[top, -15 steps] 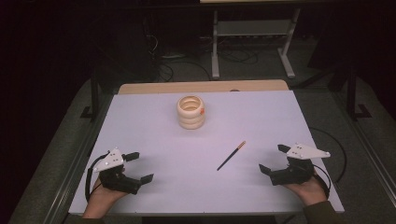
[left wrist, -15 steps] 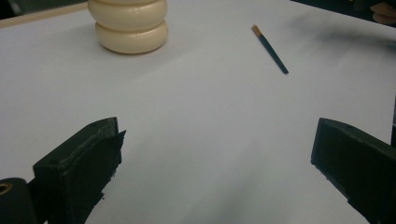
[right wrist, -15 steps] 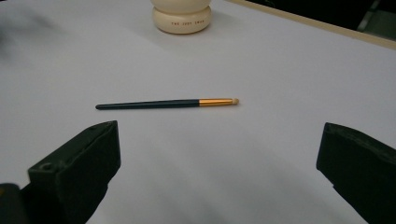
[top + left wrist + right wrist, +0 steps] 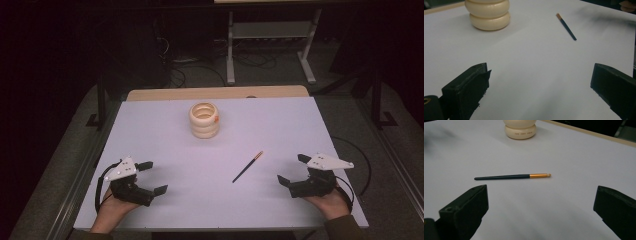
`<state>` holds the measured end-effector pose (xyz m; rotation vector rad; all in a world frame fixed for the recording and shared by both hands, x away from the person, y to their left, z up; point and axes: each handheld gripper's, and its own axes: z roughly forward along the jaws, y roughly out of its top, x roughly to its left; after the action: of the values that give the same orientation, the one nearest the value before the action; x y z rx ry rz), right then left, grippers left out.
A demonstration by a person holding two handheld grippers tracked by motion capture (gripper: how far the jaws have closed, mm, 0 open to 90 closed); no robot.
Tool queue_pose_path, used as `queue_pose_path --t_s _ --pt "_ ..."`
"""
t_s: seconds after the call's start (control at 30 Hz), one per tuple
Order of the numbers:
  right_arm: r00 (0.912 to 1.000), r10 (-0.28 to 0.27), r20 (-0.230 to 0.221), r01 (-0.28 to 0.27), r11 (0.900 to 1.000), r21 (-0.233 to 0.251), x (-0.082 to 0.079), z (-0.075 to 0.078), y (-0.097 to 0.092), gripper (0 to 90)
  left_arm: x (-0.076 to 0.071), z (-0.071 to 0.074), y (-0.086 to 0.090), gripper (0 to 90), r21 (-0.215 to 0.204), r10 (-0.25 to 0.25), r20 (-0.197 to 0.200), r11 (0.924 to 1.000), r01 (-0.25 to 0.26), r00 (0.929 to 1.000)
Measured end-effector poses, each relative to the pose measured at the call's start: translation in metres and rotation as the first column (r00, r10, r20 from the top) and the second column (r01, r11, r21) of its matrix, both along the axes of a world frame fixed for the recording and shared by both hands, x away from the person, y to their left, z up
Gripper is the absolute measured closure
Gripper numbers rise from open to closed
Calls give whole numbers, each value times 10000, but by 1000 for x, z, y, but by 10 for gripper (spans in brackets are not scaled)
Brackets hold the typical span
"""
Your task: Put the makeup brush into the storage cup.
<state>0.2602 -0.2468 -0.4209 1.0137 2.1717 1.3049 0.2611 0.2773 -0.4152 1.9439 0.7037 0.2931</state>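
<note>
Nothing has visibly moved since the earlier frame: both hands rest at the table's [image 4: 150, 130] near edge. The left gripper [image 4: 152, 177] and right gripper [image 4: 290, 170] stand wide open, empty. The brush [image 4: 511, 176] lies just ahead of the right jaws, crosswise to them, bristle tip rightward; the left jaws are farther off. Beyond it, the stacked cream jar [image 4: 204, 120] is cut off in both gripper views.
</note>
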Motion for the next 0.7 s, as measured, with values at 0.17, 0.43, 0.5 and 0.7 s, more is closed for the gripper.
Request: queue_pose_path --t_s 0.17,0.43,0.5,0.7 --pt "10000 -36 41 36 10000 39 1 0 0 0 2 2 0 13 -69 1 52 10000 0 10000" --pt "10000 0 1 0 10000 72 1 0 0 0 4 2 -2 13 -160 45 18 9999 -45 10000" --pt "10000 16 1 -16 9999 139 1 0 0 0 4 4 -3 13 -279 53 64 9996 -51 10000" --pt "10000 44 -48 -43 9998 204 0 0 1 0 8 8 -3 13 -482 91 195 9988 -81 9998"
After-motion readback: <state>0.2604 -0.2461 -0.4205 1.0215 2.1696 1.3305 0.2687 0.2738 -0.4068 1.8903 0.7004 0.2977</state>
